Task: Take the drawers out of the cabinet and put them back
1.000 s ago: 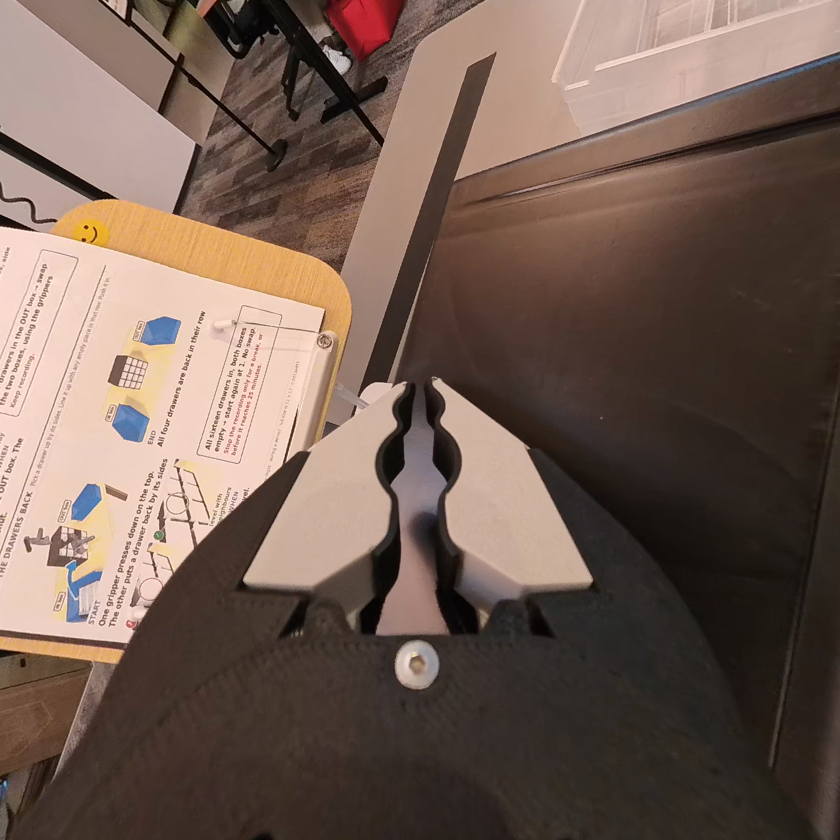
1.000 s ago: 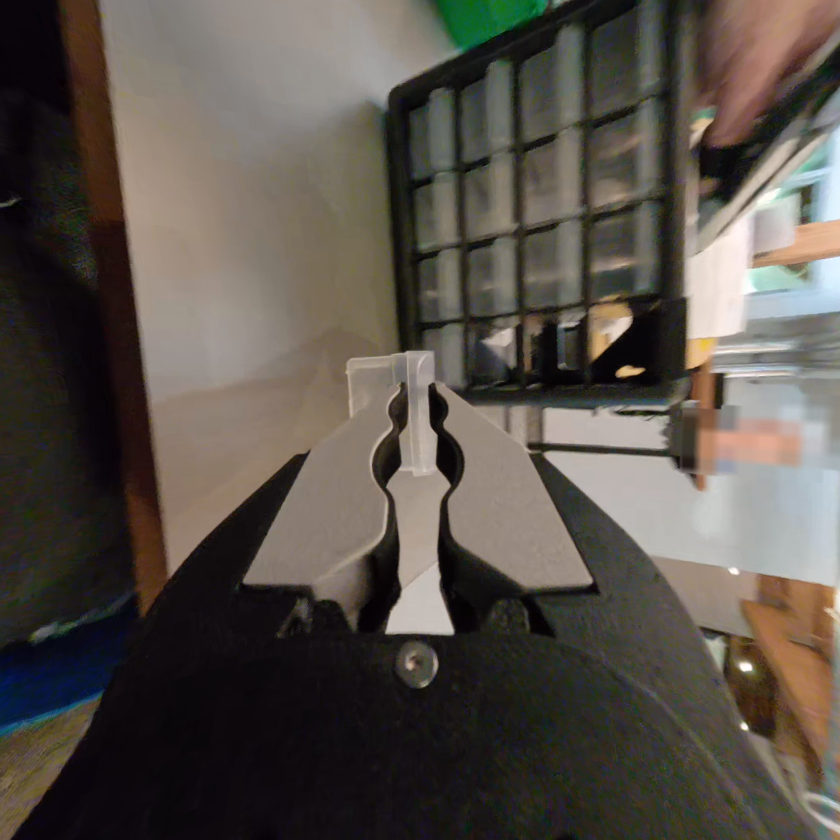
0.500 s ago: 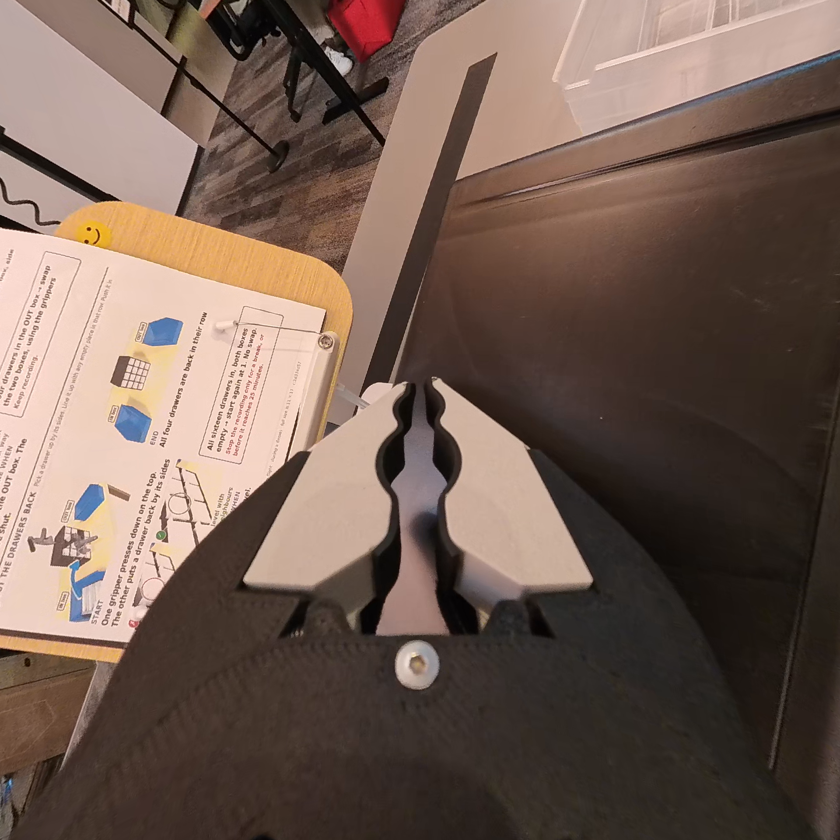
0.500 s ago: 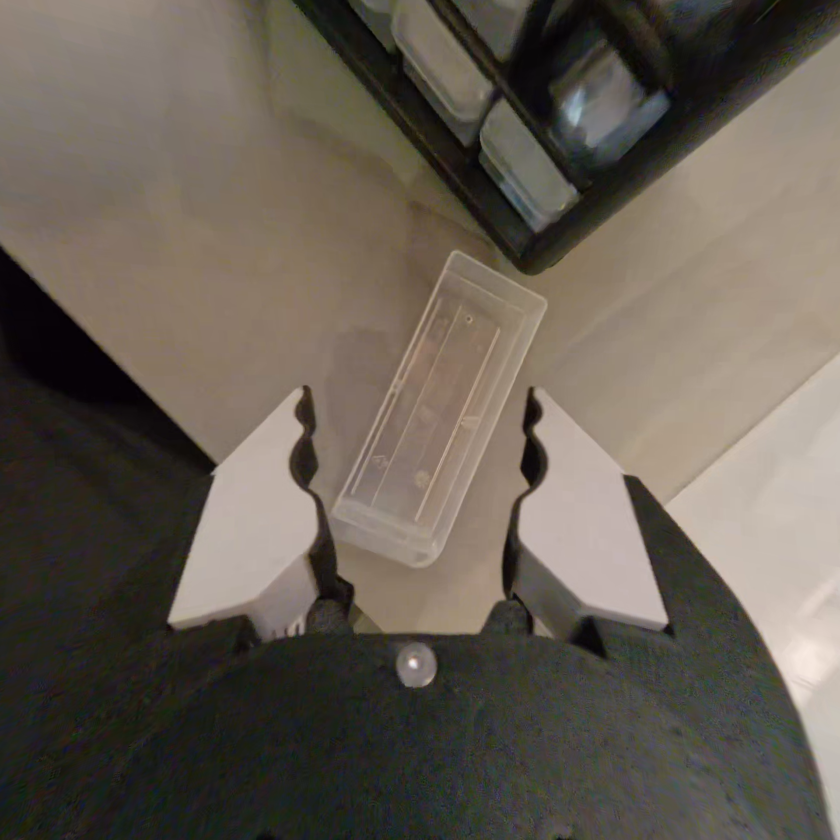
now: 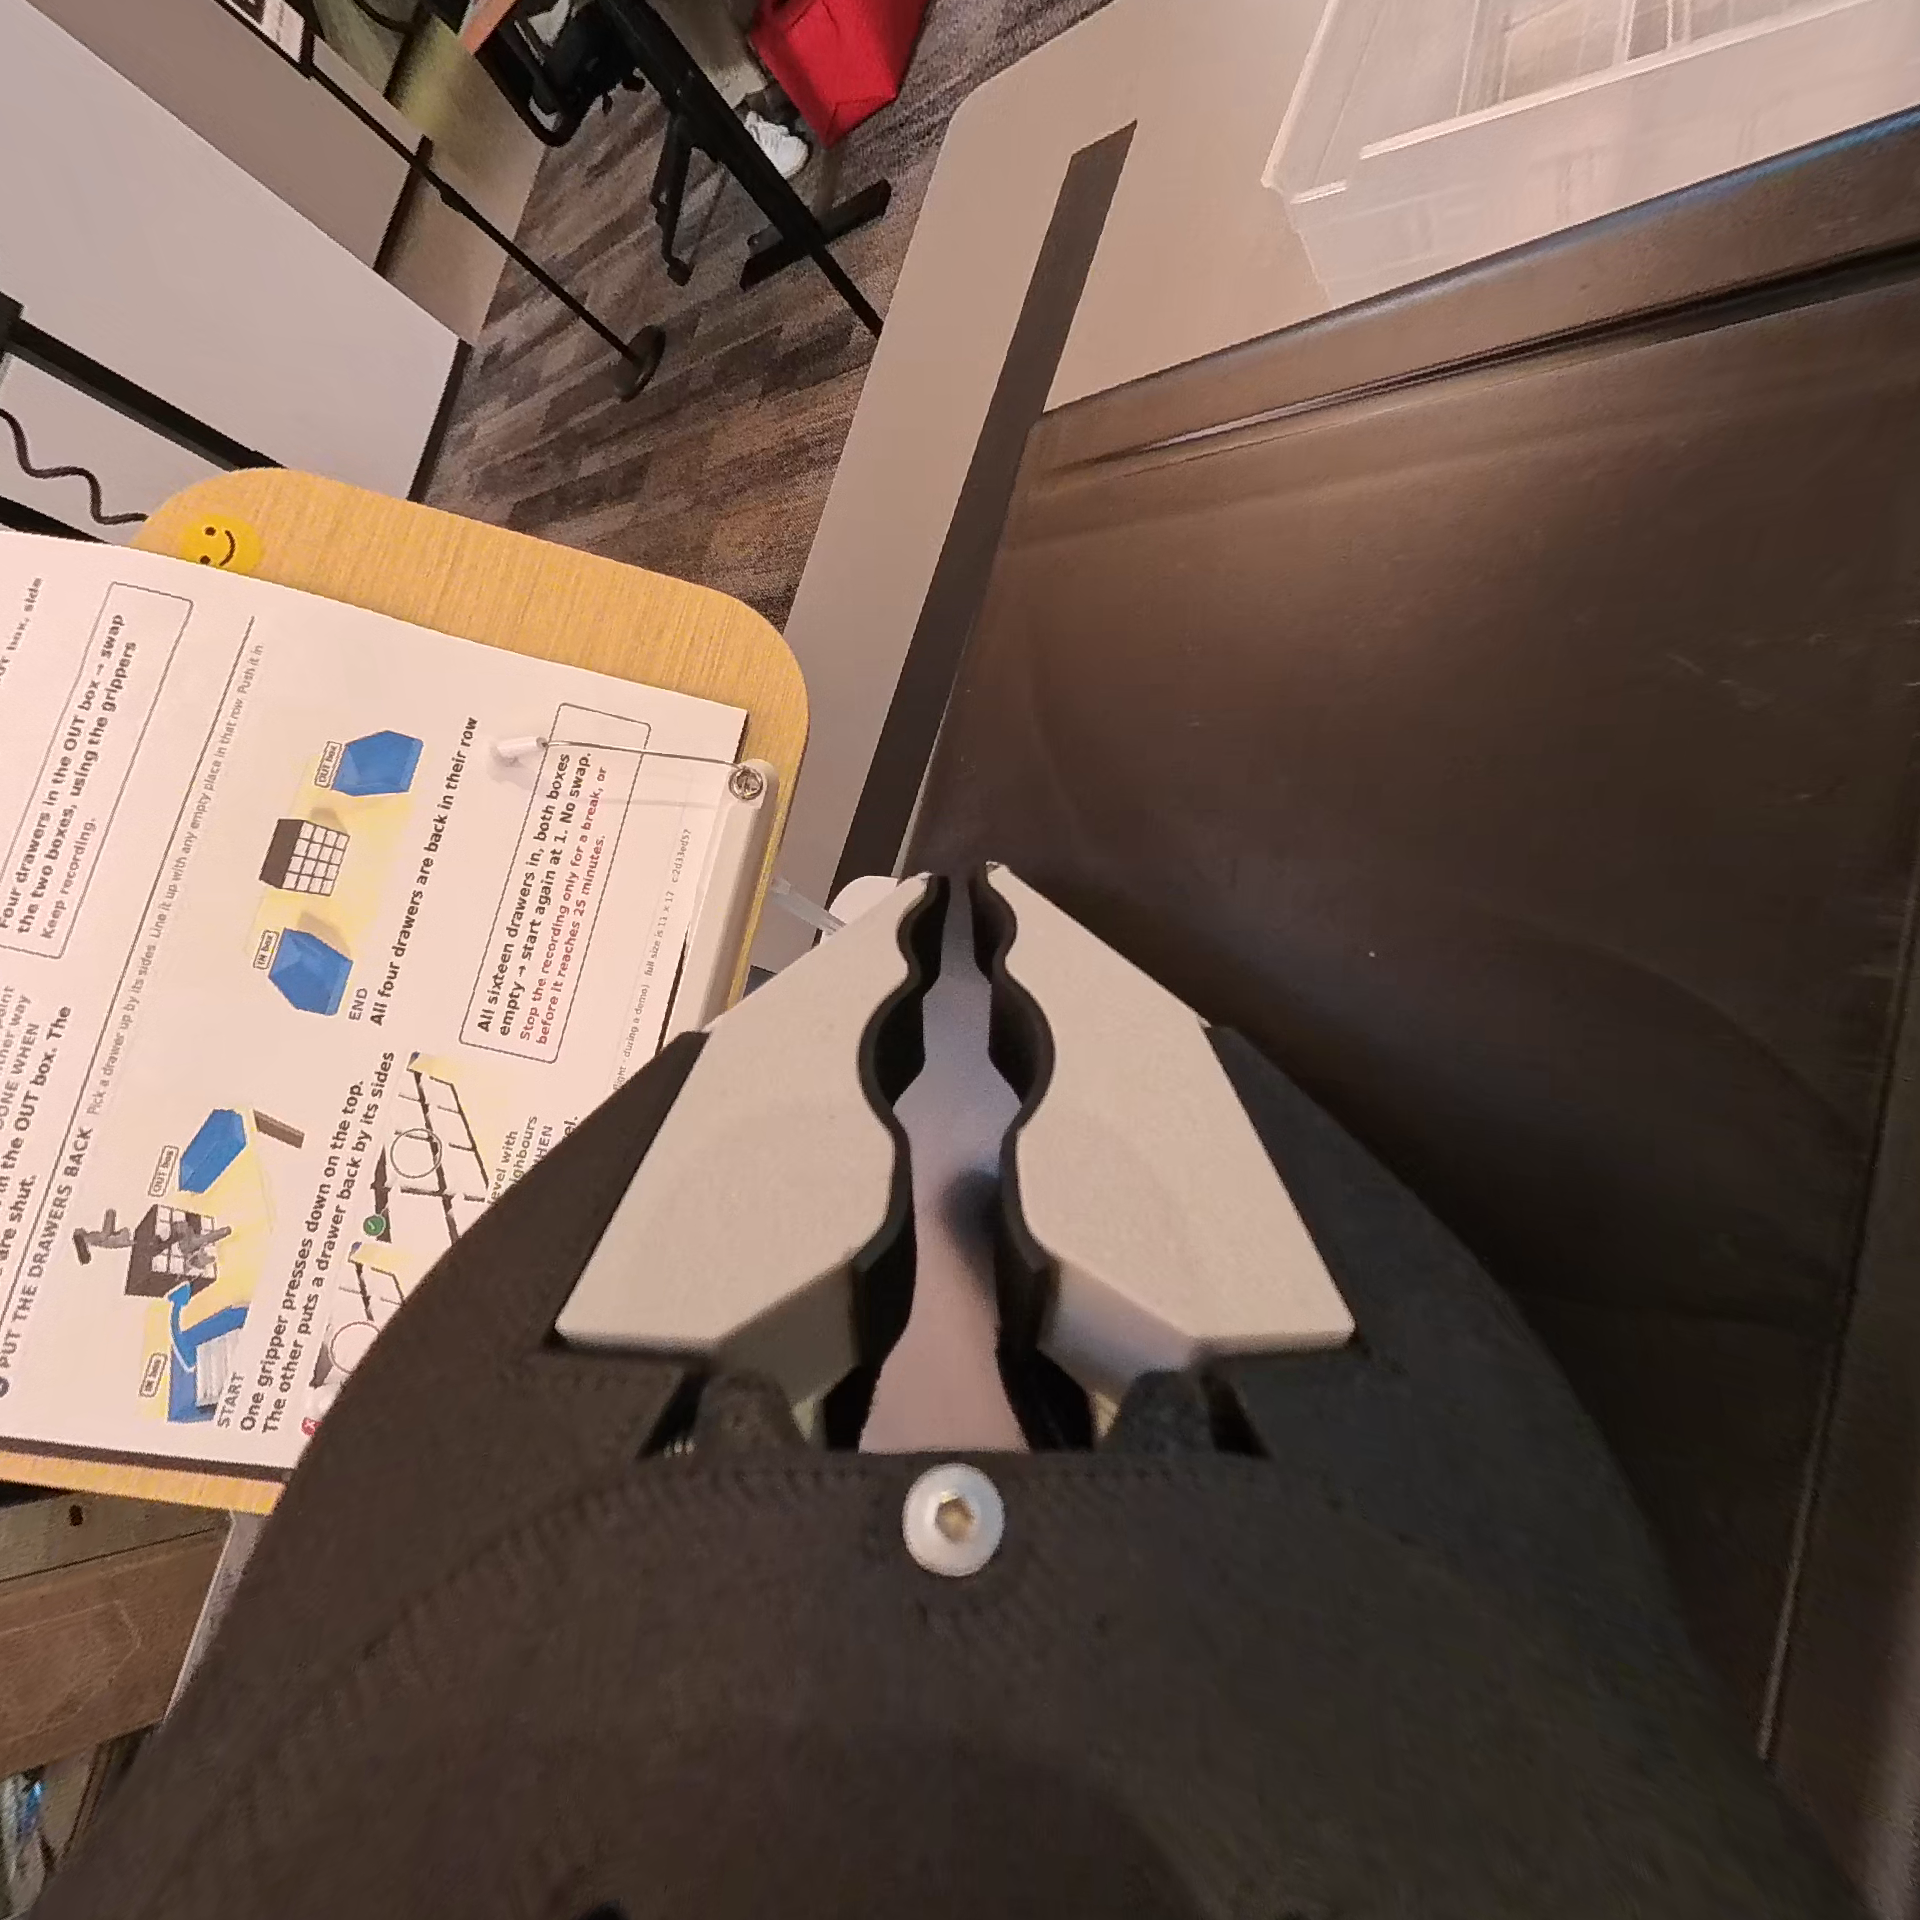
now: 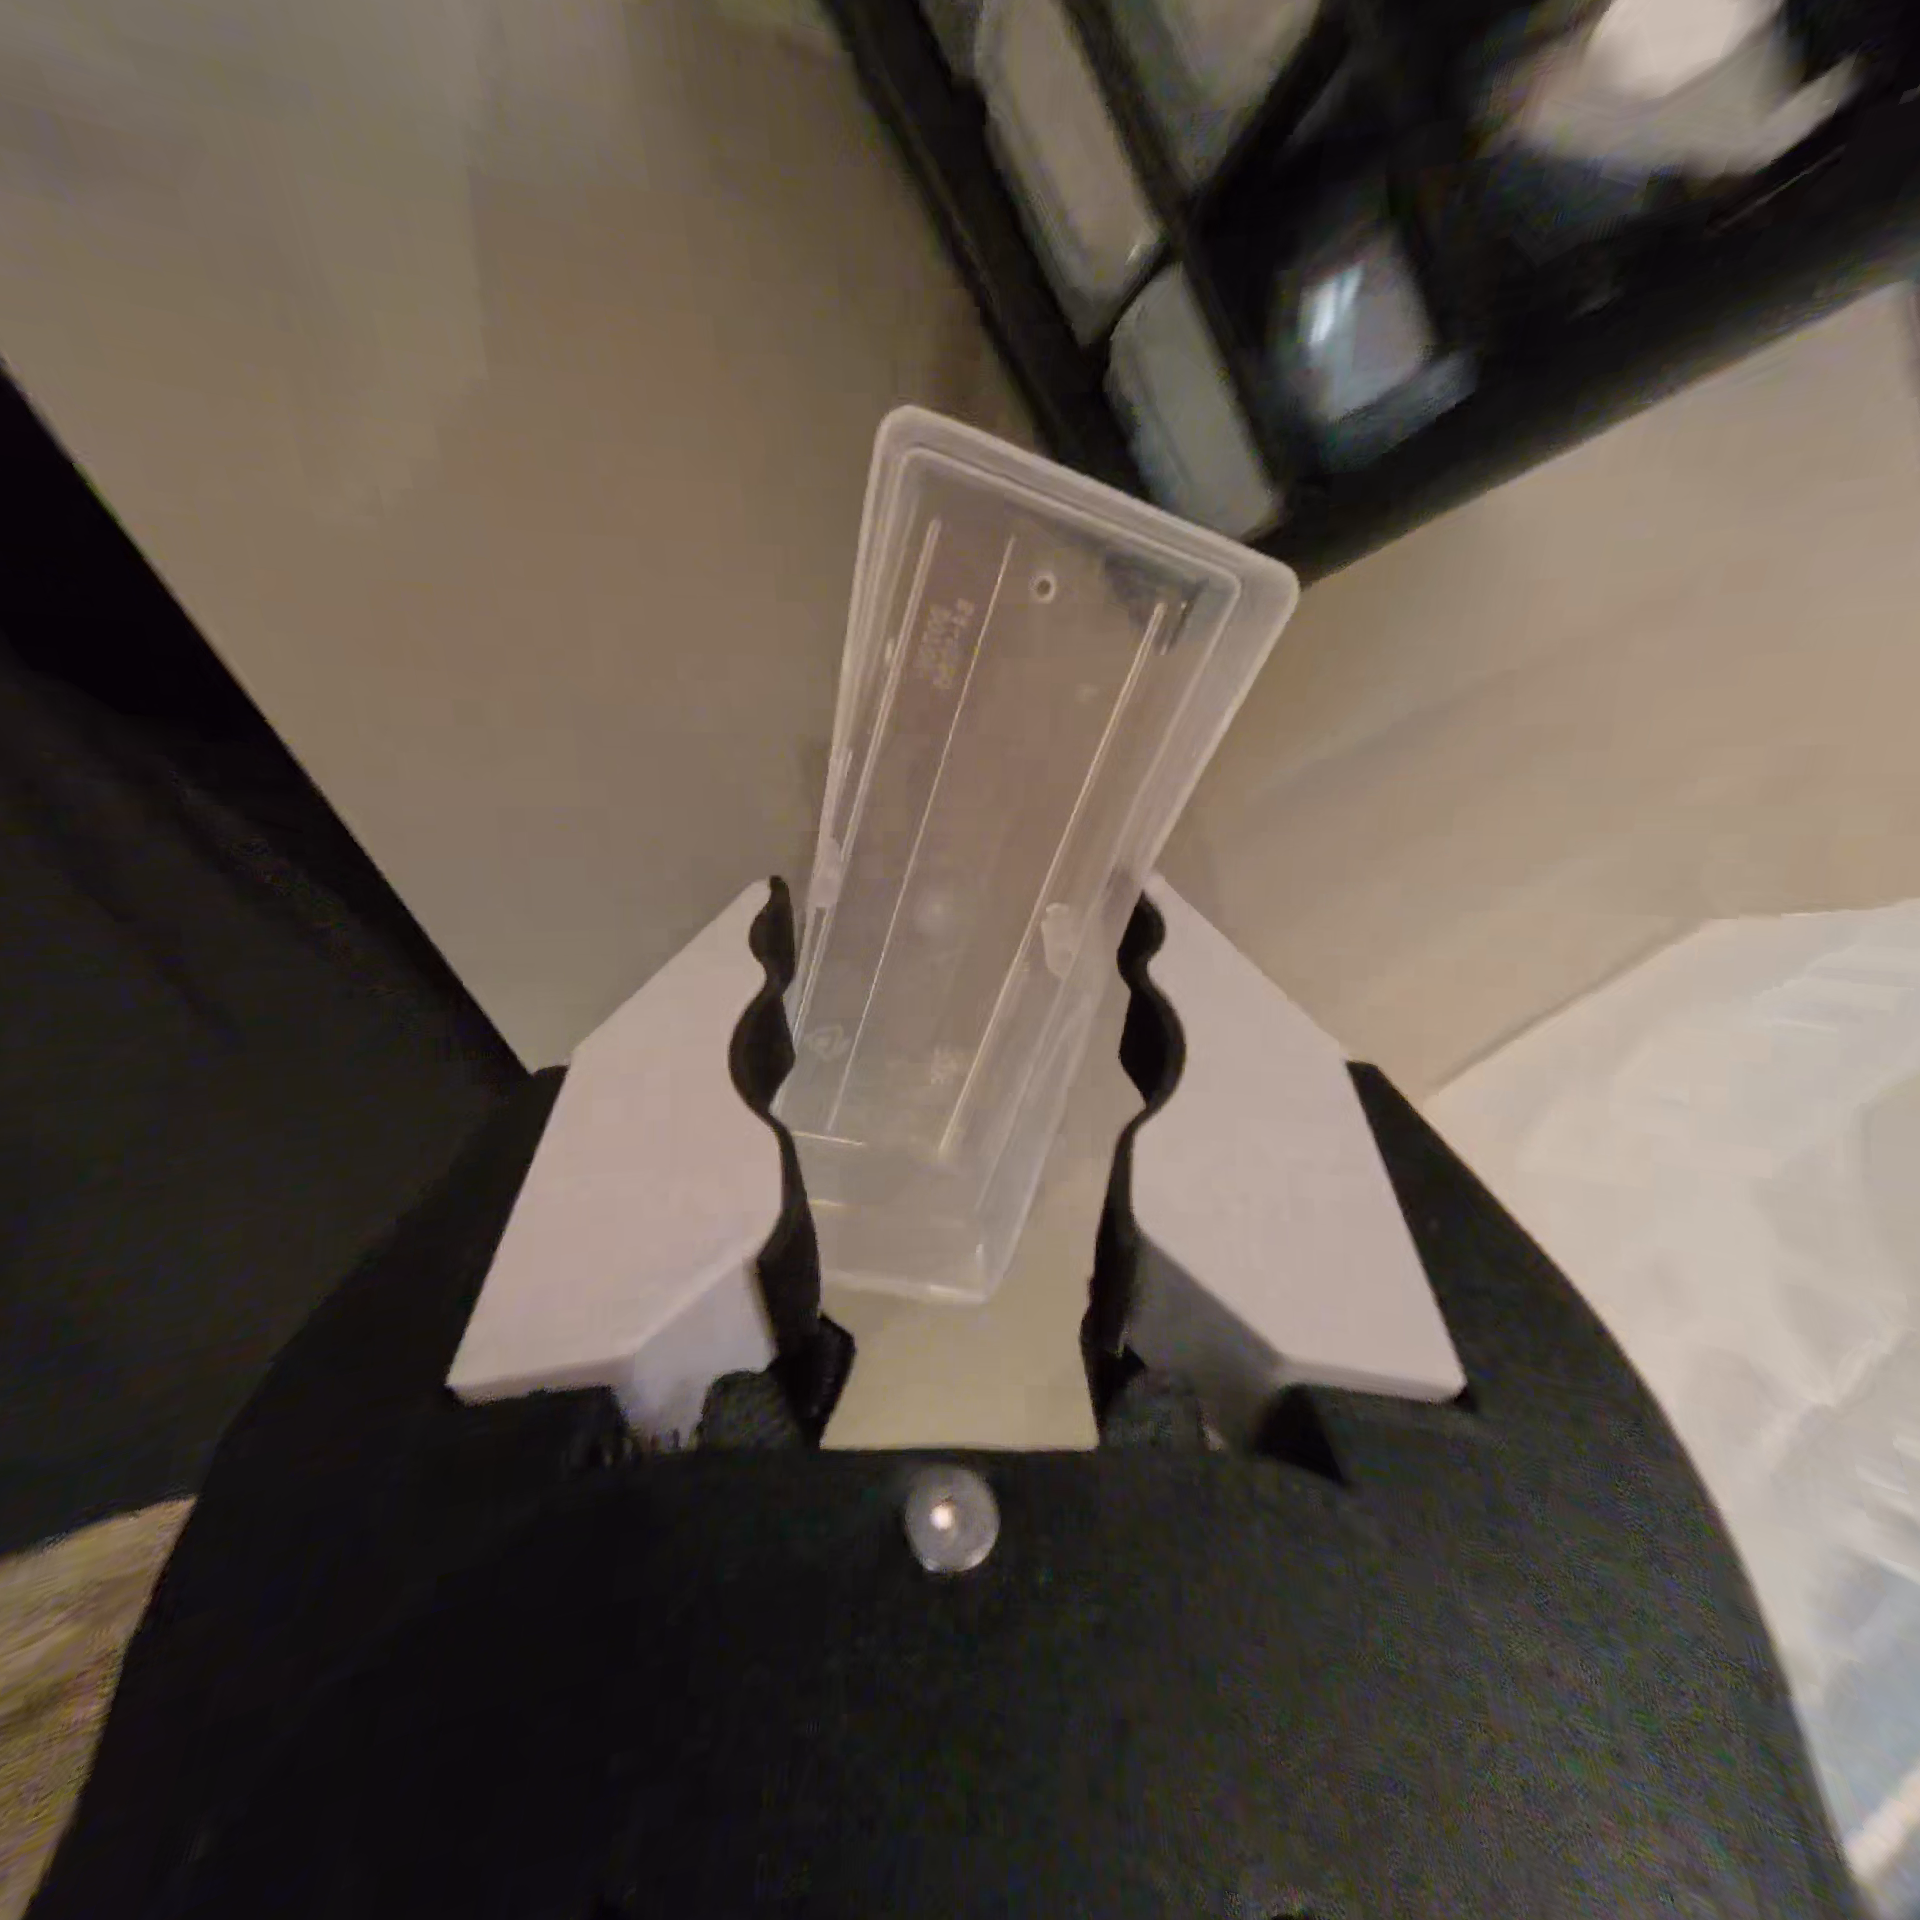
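In the right wrist view a clear plastic drawer [image 6: 1039, 727] lies lengthwise between my right gripper's [image 6: 956, 904] grey fingers, its open side facing the camera. The jaws press on its two long sides. Its far end points at the black cabinet [image 6: 1403, 488], whose front grid holds more clear drawers [image 6: 1060, 208], blurred. In the left wrist view my left gripper [image 5: 961, 888] is shut on nothing. It rests over the cabinet's flat black top [image 5: 1455, 831], near that top's left edge.
A beige table [image 6: 520, 416] lies under the drawer, with its edge and dark floor to the left. A printed instruction sheet [image 5: 312, 935] sits on a wooden board [image 5: 665, 623] left of the cabinet. A clear bin [image 5: 1558, 135] stands beyond it. Something pale shows at the right [image 6: 1714, 1143].
My right gripper let go of the drawer it was holding, opened over it as it lay on the table, then closed on its long sides. The left gripper has not moved.
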Tool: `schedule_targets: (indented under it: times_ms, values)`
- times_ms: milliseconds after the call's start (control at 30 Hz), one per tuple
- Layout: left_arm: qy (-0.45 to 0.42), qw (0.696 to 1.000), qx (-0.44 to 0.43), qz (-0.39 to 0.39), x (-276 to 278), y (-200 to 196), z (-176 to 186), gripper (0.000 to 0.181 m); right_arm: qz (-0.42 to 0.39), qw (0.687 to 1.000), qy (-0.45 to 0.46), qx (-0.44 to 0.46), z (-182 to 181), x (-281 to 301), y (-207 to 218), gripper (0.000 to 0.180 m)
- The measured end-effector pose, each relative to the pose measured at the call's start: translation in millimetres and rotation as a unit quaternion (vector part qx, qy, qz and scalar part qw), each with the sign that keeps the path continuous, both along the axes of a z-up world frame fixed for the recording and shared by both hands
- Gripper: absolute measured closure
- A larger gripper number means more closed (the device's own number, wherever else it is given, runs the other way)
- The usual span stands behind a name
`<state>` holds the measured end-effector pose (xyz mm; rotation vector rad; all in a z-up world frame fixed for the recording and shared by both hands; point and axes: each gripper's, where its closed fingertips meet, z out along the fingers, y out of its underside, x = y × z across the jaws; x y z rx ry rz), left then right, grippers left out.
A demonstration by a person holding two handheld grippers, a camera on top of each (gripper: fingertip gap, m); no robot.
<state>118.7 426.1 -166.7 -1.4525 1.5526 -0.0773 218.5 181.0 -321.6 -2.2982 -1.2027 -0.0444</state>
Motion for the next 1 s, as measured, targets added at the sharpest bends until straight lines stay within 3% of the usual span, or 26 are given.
schedule_targets:
  times_ms: [33,167,267,433,733,900,1000]
  values:
    - [0.000,1.000,0.000,0.000,0.1,0.1,0.0,0.177,0.019,1.000,0.001,0.020,18.2,5.8,-2.0,0.117]
    - [0.000,1.000,0.001,0.000,0.1,0.1,0.0,0.177,0.039,0.994,-0.052,0.092,83.8,71.5,1.0,0.118]
    - [0.001,1.000,0.002,0.000,0.1,0.1,0.0,0.177,0.032,0.983,-0.150,0.097,99.7,145.3,8.8,0.118]
    - [0.000,1.000,0.002,0.001,0.1,0.2,0.1,0.177,0.033,0.962,-0.270,0.007,61.4,236.2,19.6,0.118]
    - [0.001,1.000,-0.001,0.001,0.2,0.3,-0.3,0.178,0.124,0.938,-0.297,-0.125,-34.0,253.9,24.8,0.114]
    - [0.000,1.000,-0.002,0.001,0.1,0.3,-0.2,0.178,0.069,0.932,-0.345,-0.087,-37.1,275.0,49.4,0.094]
    - [0.000,1.000,-0.001,0.001,0.1,0.3,-0.3,0.178,0.043,0.937,-0.344,-0.049,-21.2,273.9,54.7,0.099]
